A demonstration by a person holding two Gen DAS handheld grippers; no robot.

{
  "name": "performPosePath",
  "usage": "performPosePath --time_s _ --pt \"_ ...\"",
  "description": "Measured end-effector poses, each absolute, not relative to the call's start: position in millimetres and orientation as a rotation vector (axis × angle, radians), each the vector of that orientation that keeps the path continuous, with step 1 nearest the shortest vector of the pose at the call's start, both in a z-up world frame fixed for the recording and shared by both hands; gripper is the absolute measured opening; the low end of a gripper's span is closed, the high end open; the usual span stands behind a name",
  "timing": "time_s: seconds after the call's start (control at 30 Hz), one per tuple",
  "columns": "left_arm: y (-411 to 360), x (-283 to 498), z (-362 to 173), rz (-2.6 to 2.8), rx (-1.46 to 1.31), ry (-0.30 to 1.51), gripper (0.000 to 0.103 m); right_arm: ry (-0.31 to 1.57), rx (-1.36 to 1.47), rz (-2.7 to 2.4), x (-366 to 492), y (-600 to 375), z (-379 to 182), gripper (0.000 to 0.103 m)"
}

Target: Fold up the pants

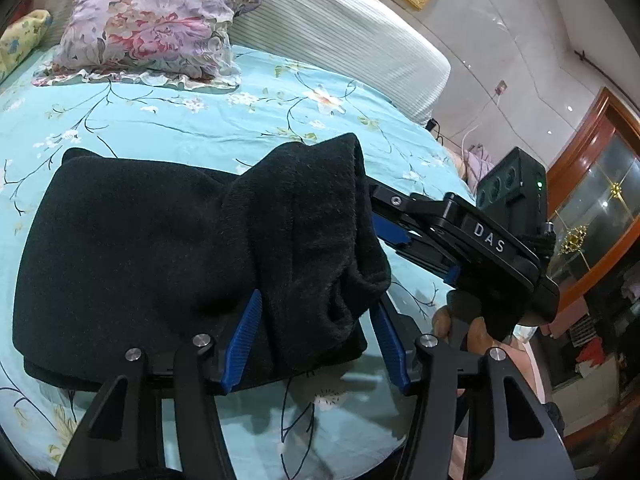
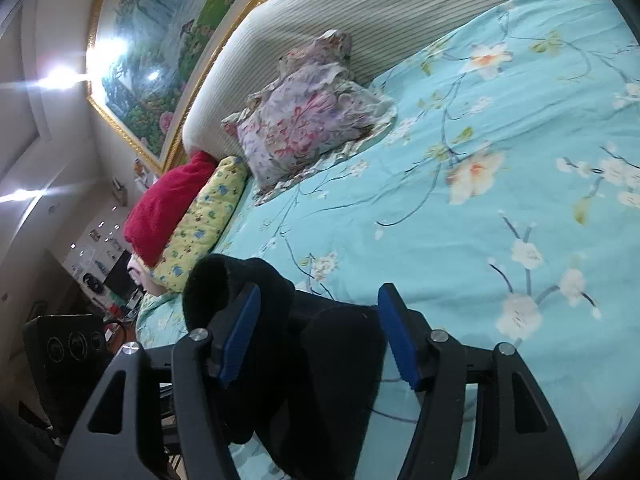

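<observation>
Black fleece pants (image 1: 140, 248) lie folded in a thick bundle on the turquoise floral bed sheet (image 1: 200, 120). A raised hump of the fabric (image 1: 320, 220) stands at the bundle's right end. My left gripper (image 1: 316, 340) is open; its blue pads (image 1: 244, 340) stand wide on either side of that hump without pinching it. My right gripper (image 2: 320, 336) is open too, with black cloth (image 2: 328, 380) loose between its pads, nearer the left one. In the left wrist view the right gripper's black body (image 1: 488, 240) reaches in from the right, its fingertips hidden behind the hump.
A floral pillow (image 1: 148, 28) leans on the striped headboard (image 1: 340, 28) at the far end. A yellow pillow (image 2: 204, 220) and a red blanket (image 2: 168, 204) lie at the bed's edge. A hand (image 1: 444, 320) grips the right gripper's handle. Wooden cabinet (image 1: 600, 184) at right.
</observation>
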State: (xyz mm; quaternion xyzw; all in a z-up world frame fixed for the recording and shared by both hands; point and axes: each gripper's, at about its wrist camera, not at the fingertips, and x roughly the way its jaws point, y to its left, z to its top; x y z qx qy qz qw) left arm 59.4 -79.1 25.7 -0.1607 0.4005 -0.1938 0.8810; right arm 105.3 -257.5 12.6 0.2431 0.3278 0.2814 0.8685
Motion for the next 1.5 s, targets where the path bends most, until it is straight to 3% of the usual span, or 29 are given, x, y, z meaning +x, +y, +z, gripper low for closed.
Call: performPosePath --time_s 0.27,0.47,0.6,0.93,1.5 --pt "-62 48 33 -0.433 -0.385 0.832 0.064 0.666 0.502 0.480 84 -265 27 0.064" --pt "-43 36 47 -0.420 -0.397 0.789 0.068 0.635 0.508 0.448 66 -257 42 0.082" --pt "-27 32 55 -0.378 -0.396 0.755 0.069 0.614 0.437 0.416 54 -241 55 0.085" --pt "20 29 58 -0.276 -0.436 0.721 0.070 0.592 0.283 0.354 38 -206 71 0.087" --pt "58 35 39 -0.216 -0.496 0.760 0.074 0.661 0.258 0.295 39 -189 54 0.090"
